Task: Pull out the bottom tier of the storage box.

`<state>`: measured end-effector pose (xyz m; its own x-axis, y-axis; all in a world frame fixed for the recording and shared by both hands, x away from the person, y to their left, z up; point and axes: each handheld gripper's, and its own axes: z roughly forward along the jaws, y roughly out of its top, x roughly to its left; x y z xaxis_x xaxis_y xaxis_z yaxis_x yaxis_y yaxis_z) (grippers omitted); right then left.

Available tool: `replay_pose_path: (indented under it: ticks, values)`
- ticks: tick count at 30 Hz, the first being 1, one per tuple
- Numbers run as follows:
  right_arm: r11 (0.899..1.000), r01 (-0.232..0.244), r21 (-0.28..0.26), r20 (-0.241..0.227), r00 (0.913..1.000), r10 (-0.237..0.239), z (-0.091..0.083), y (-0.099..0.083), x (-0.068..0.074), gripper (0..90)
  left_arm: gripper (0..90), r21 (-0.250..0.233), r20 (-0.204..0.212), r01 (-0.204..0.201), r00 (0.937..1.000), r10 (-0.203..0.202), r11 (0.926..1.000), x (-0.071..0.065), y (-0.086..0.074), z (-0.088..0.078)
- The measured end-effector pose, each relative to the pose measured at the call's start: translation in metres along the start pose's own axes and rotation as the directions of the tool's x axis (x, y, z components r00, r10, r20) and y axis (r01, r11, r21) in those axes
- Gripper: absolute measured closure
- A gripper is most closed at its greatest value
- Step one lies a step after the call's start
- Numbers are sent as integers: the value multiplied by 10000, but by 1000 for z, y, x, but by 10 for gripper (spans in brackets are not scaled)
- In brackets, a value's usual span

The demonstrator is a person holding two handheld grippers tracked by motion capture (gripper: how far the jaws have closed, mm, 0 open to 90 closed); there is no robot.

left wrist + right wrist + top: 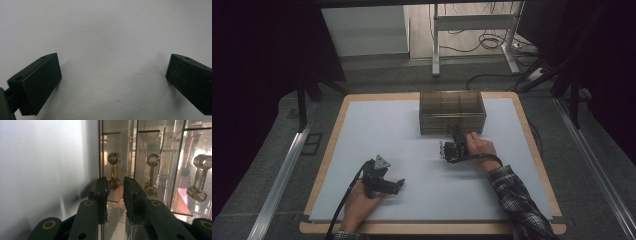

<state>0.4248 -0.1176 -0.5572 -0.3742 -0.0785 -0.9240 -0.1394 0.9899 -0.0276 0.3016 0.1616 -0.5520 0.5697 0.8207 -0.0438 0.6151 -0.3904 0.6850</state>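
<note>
Left gripper (398,186): near left on the white counter (382,130), fingers (37,85) spread wide.
Right gripper (459,136): fingers (101,195) nearly closed, empty, touching the clear brown compartmented acrylic box (452,112).

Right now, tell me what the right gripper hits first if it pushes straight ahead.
Most likely the transparent drawer box: the right gripper points at its front, jaws nearly closed just before a handle. How much space remains is unclear.

A smoky transparent drawer cabinet (452,112) is standing upright toward the far side of the white table top (377,130), right of centre. Its interior is showing dividers. In the right gripper view, its clear fronts are carrying three dumbbell-shaped handles (114,170), set side by side.
</note>
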Motion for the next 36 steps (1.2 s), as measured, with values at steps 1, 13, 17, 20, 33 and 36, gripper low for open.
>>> replay_pose_path:
  ticks: [1, 13, 17, 20, 33, 36]
  values:
    - [10000, 45, 59, 82, 10000, -45, 1, 0, 0, 739, 0, 0, 0, -2, 10000, 2, 10000, 0, 0, 0]
    - [9994, 336, -98, 250, 9991, -333, 2, 0, 5, 796, 0, 1, 1, 1, 10000, -1, 10000, 0, 0, 0]
    - [9995, 271, -155, 260, 9993, -267, 0, -1, 6, 796, 0, 1, 0, -1, 10000, 1, 10000, 0, 0, 0]
    - [9995, 235, -206, 93, 9997, -233, -5, -1, 6, 795, 0, 1, 0, -4, 10000, 4, 10000, 0, 0, 0]
    - [9989, 16, -464, -25, 10000, -17, -24, -3, 12, 792, 0, 1, -1, 3, 10000, -3, 10000, 0, 0, 0]
    - [9986, -32, -532, -76, 10000, 28, -26, -3, 13, 792, 0, 3, -1, 0, 10000, 0, 10000, 0, 0, 0]
